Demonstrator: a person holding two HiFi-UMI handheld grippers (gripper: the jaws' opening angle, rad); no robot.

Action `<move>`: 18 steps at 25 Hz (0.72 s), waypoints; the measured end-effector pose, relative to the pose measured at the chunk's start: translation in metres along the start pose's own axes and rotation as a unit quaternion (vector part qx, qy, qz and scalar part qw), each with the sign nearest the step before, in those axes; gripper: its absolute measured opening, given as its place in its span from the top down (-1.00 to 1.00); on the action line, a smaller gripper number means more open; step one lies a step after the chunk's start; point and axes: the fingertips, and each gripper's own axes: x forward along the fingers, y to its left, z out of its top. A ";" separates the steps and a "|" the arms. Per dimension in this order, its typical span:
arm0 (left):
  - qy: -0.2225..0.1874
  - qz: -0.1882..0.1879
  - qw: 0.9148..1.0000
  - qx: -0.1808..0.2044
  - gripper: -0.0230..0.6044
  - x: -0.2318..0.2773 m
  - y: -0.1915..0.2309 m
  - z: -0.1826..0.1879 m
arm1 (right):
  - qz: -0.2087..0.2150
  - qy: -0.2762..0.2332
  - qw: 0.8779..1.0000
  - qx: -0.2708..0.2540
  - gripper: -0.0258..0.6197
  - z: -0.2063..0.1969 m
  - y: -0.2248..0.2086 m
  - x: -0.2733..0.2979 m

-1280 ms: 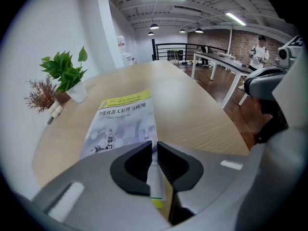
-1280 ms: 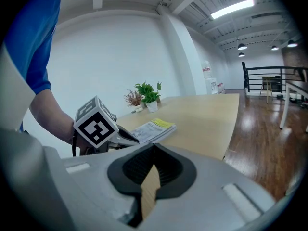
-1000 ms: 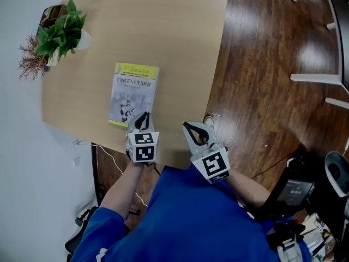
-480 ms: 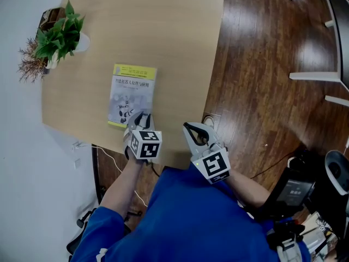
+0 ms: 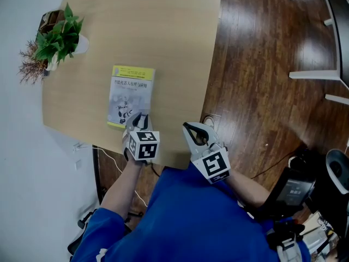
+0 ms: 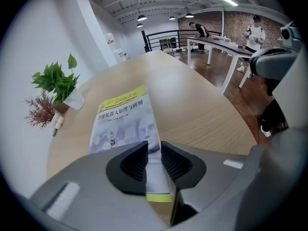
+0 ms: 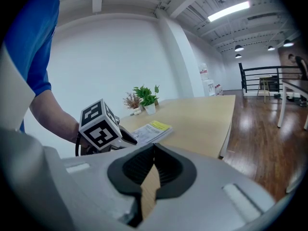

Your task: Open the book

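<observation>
in the head view a pale wooden table (image 5: 163, 37) fills the top left, with dark wood floor (image 5: 262, 64) from 1 to 4 o'clock. the book (image 5: 131, 94) lies closed and flat, cover up, near the table's near edge, at about 10 o'clock from the middle of the picture. a potted plant (image 5: 57, 34) stands at the table's far left corner, at 10 o'clock from the book and well apart from it. the left gripper (image 5: 139, 118) sits at the book's 5 o'clock corner, its tips over the near edge of the cover. the right gripper (image 5: 192, 129) hangs at 3 o'clock from the left one, over the table's near edge and apart from the book. in the left gripper view the claw's two jaws stand a little apart with a slim gap; the book's (image 6: 125, 119) near right corner shows in that gap and the cover runs off toward 11 o'clock. whether the jaws touch the book cannot be told. the plant (image 6: 57, 83) is at 10 o'clock. in the right gripper view the claw is closed, jaw tips meeting with nothing held; the book (image 7: 151, 130) lies ahead at 12 o'clock on the table, the left gripper's tips (image 7: 132, 137) at its near end.
</observation>
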 end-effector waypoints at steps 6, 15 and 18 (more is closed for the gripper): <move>-0.002 -0.001 1.000 -0.008 0.64 -0.003 0.004 0.001 | 0.007 -0.003 1.000 0.006 0.91 -0.002 0.003 0.000; 0.012 0.011 1.000 0.017 0.81 0.000 0.002 0.000 | 0.002 -0.007 1.000 0.001 0.91 0.000 -0.001 -0.002; 0.018 0.022 0.999 0.029 0.73 0.003 0.006 -0.002 | 0.002 -0.010 1.000 0.005 0.91 -0.002 -0.002 -0.003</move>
